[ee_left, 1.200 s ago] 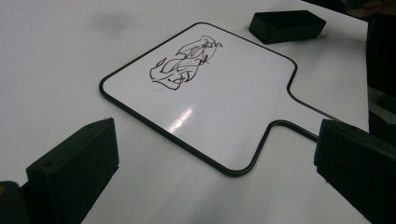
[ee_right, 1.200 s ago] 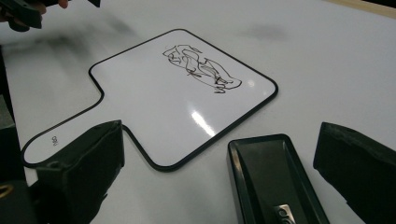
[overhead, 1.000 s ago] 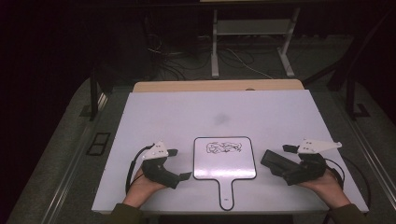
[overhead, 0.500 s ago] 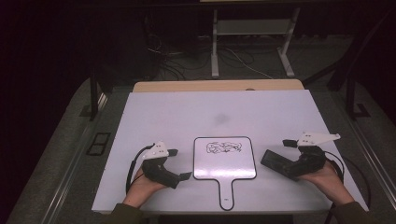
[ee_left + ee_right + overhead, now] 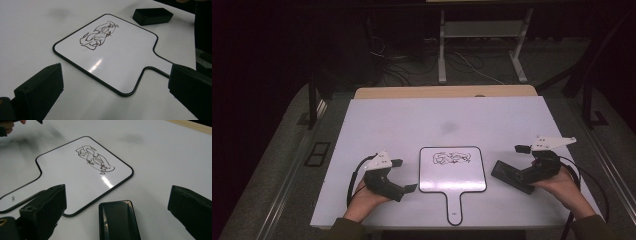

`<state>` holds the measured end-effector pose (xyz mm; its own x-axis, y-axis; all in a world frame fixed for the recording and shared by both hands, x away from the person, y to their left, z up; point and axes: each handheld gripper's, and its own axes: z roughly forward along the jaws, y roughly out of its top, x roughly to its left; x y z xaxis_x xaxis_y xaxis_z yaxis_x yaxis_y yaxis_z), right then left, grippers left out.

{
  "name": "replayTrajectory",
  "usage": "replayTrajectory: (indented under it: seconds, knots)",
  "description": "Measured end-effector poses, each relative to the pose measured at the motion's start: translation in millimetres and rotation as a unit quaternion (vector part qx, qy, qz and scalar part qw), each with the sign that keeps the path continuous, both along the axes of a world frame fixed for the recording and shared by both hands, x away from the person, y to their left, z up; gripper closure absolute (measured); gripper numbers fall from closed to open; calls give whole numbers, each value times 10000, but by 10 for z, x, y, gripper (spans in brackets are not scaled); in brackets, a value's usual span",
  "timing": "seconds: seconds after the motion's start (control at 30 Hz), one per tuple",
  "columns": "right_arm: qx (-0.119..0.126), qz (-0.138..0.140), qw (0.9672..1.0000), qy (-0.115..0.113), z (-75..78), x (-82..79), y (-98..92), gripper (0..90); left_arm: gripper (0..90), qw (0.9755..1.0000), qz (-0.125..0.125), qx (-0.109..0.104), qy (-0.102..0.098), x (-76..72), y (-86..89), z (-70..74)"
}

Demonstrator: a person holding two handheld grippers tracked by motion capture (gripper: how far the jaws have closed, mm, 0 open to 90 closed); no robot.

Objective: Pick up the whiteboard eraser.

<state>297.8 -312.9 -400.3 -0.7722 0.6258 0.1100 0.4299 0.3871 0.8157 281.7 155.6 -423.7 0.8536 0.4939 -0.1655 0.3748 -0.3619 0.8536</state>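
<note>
High view: small whiteboard with black scribble, flat at the near middle of the white table, handle toward the person; left gripper just beside its left edge, right gripper over a black eraser just right of it, presumably lined up for wiping. Left gripper view: jaws wide apart and empty, framing board corner and handle, eraser beyond. Right gripper view: jaws apart, eraser between them yet ungripped, a detail the high view leaves unclear.
</note>
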Motion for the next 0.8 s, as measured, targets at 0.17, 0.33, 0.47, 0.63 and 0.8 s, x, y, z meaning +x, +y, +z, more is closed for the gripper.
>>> replayTrajectory:
  seconds: [0.17, 0.33, 0.47, 0.63, 0.8]
  knots:
    - [-151, -61, 9999, 29, -19, 3, -44, 8, 0, 10000, -4, 40, -14, 5, 9, -1]
    - [-377, -141, 9991, 162, -60, 16, -60, 8, 0, 10000, -7, 49, 5, 4, 10, -2]
    - [-492, -141, 9985, 211, -82, 23, -69, 8, 0, 10000, -19, 51, 11, 3, 10, -2]
    - [-682, -70, 9972, 304, -114, 16, -60, 8, 0, 10000, -11, 18, 7, 2, 17, -3]
    - [-767, -21, 9964, 370, -126, 8, -60, 8, 0, 10000, -21, 30, -2, 0, 21, 1]
